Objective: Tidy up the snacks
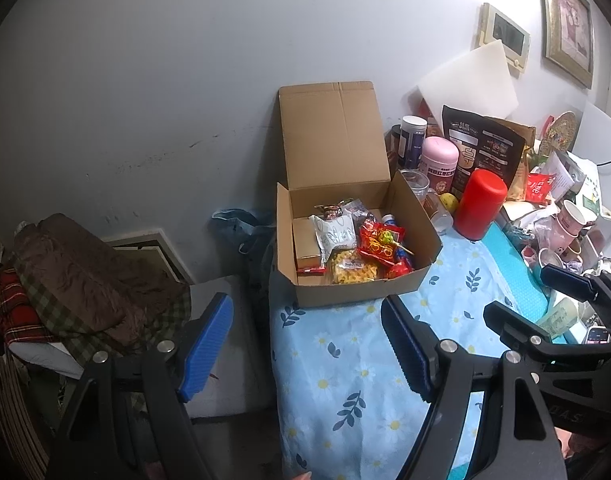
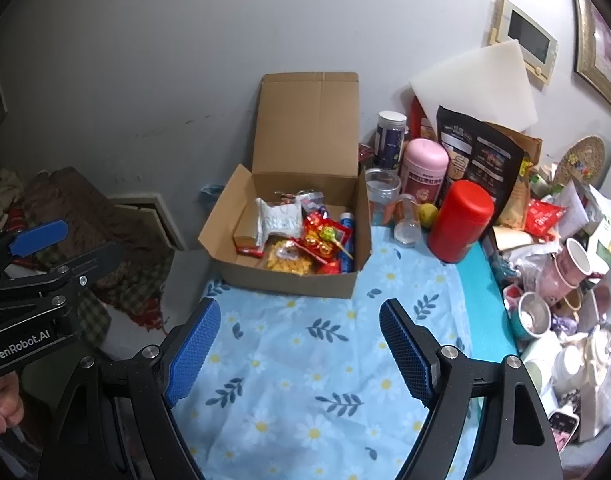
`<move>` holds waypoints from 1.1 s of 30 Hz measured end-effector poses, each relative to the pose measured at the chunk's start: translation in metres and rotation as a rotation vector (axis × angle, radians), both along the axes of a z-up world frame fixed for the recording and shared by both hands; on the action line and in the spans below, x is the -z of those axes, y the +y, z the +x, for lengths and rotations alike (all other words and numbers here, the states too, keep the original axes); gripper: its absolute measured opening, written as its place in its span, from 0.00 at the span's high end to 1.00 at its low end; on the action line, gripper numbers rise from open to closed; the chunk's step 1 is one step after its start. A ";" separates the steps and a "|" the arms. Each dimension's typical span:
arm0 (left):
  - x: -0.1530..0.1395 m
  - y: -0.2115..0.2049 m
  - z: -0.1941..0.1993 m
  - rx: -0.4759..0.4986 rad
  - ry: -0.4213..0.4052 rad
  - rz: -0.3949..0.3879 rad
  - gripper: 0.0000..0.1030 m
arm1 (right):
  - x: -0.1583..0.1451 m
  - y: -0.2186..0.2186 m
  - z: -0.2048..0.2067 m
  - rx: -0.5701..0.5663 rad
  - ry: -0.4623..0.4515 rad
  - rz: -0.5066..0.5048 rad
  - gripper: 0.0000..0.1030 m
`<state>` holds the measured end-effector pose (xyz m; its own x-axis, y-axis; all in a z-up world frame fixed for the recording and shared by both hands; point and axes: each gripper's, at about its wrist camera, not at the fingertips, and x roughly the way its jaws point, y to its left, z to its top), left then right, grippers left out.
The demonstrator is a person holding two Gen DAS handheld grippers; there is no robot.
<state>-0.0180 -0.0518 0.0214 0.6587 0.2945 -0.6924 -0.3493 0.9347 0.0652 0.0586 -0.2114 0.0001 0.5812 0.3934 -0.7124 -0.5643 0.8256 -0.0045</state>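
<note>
An open cardboard box (image 1: 357,292) (image 2: 289,280) stands at the back left of the table, its lid up against the wall. Inside lie a white packet (image 1: 337,234) (image 2: 275,220), a red packet with a lollipop (image 1: 381,242) (image 2: 325,240), a yellow snack bag (image 1: 351,270) (image 2: 285,262) and a small brown carton (image 1: 305,240). My left gripper (image 1: 305,344) (image 2: 69,248) hovers open and empty near the table's left edge, short of the box. To its right, my right gripper (image 2: 299,350) (image 1: 545,300) is open and empty over the cloth.
A flowered blue cloth (image 2: 305,380) covers the table. Right of the box stand a red canister (image 1: 479,204) (image 2: 459,220), a pink jar (image 2: 425,168), a dark bag (image 2: 477,152) and clear cups. Mugs and clutter (image 2: 565,300) crowd the right side. Folded blankets (image 1: 85,280) lie beyond the left edge.
</note>
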 end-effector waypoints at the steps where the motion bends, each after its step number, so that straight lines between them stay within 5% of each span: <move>1: 0.000 0.000 0.000 0.000 0.000 0.000 0.25 | 0.000 0.000 0.000 0.001 0.000 0.000 0.19; 33: 0.006 0.003 0.004 0.013 0.013 -0.011 0.25 | 0.004 -0.004 0.005 0.021 0.018 -0.004 0.19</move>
